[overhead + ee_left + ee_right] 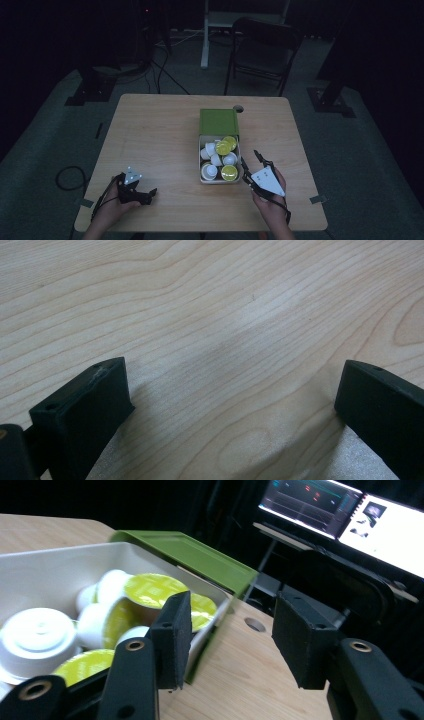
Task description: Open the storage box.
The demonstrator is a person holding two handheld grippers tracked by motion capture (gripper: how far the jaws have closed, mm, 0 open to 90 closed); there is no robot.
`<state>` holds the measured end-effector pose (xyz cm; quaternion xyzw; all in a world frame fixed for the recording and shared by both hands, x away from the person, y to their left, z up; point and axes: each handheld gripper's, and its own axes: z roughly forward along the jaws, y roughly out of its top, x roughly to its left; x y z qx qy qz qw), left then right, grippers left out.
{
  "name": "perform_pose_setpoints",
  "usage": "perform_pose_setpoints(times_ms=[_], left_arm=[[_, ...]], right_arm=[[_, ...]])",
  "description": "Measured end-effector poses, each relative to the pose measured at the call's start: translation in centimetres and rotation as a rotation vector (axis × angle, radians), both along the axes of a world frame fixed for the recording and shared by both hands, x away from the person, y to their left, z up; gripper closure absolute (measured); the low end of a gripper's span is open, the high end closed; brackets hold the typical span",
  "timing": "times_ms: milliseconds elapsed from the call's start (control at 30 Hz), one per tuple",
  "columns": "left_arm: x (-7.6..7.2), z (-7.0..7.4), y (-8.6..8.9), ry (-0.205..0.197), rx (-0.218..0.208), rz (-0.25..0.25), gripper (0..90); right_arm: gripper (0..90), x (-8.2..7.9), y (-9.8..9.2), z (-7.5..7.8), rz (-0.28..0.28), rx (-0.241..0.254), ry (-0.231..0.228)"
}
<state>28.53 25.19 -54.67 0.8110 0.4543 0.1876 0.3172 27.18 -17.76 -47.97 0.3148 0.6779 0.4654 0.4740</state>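
right gripper (251,162) at lower right of the high view, jaws parted and empty, just right of the box (202,164) of capsules (229,172); left gripper (150,194) at lower left, released over bare table (150,130), well apart.

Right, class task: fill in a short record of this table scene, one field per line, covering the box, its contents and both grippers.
box: white tray on a wooden table, green lid open behind it
contents: white capsules with yellow-green tops, jumbled
left gripper: open over bare wood, nothing between the jaws
right gripper: open beside the box's right wall, holding nothing
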Motion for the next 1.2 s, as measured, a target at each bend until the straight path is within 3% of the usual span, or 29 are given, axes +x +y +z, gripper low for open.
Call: perform_pose_setpoints(times_ms=[367, 667, 800, 900, 1000, 1200], left_arm=[[0.0, 0.0, 0.0, 0.000, 0.001, 0.000, 1.6], [0.0, 0.0, 0.0, 0.000, 0.000, 0.000, 1.6], [0.0, 0.0, 0.0, 0.000, 0.001, -0.001, 1.6], [0.0, 0.0, 0.0, 0.000, 0.000, 0.000, 1.6], [0.0, 0.0, 0.0, 0.000, 0.001, 0.000, 1.6], [0.0, 0.0, 0.0, 0.000, 0.001, 0.000, 1.6]], right_arm=[[48.0, 0.4, -1.3, -0.5, -0.069, 0.024, 0.034], [43.4, 0.8, -2.3, -1.3, -0.154, 0.002, 0.079], [37.2, 1.2, -3.1, -1.8, -0.206, 0.010, 0.146], [33.0, 1.3, -3.4, -2.0, -0.218, 0.028, 0.173], [29.9, 1.6, -3.9, -2.7, -0.217, 0.044, 0.240], [27.2, 1.9, -4.3, -3.5, -0.245, 0.041, 0.283]])
